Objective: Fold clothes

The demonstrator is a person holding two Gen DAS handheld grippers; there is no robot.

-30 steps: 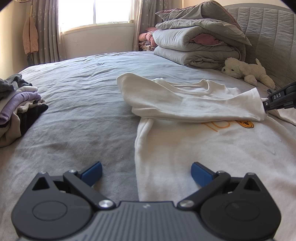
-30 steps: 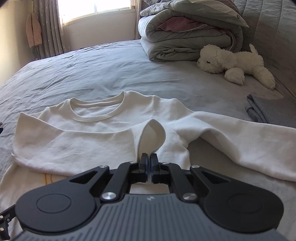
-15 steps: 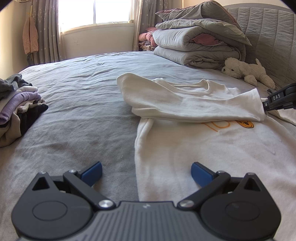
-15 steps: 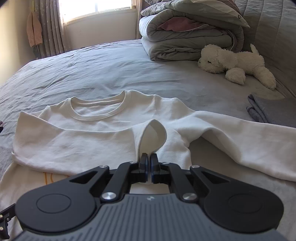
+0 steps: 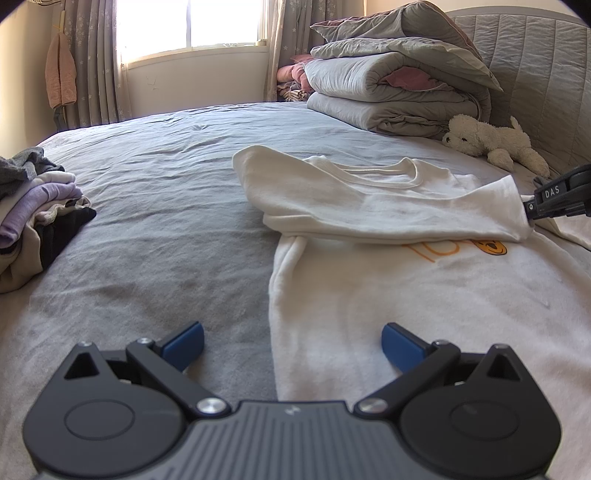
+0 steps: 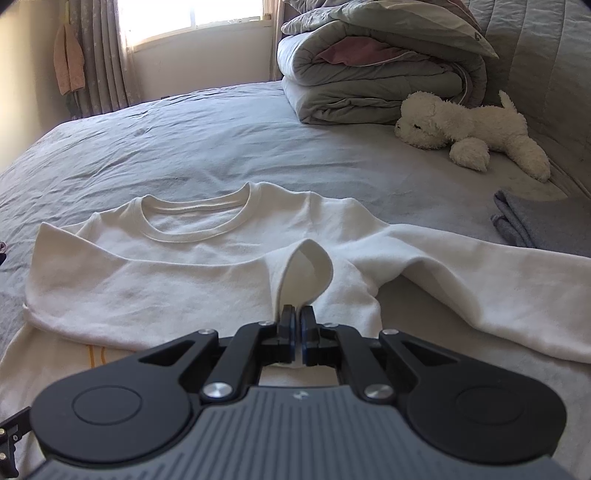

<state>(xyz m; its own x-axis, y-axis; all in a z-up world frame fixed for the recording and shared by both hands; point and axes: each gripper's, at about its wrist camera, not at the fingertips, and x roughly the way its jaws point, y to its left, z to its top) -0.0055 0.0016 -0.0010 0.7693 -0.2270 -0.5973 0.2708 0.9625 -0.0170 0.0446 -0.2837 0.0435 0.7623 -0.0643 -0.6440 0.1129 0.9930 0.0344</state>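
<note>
Nothing has moved — right gripper (image 6: pixel 295 323) pinches sweatshirt (image 6: pixel 147 291) cuff edge.

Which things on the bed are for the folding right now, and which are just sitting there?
For the folding:
- white sweatshirt
- right gripper, pinching its sleeve cuff
- left gripper, open

Just lying about:
- toy dog
- folded quilts
- pile of clothes
- grey cloth

A home bedroom: a wide bed (image 5: pixel 166 177) with a grey sheet and quilted headboard (image 5: pixel 535 74), folded duvets (image 5: pixel 391 85) stacked at its far corner, a white plush dog (image 6: pixel 469 129) beside them, and a curtained sunlit window (image 5: pixel 188 26) behind.
</note>
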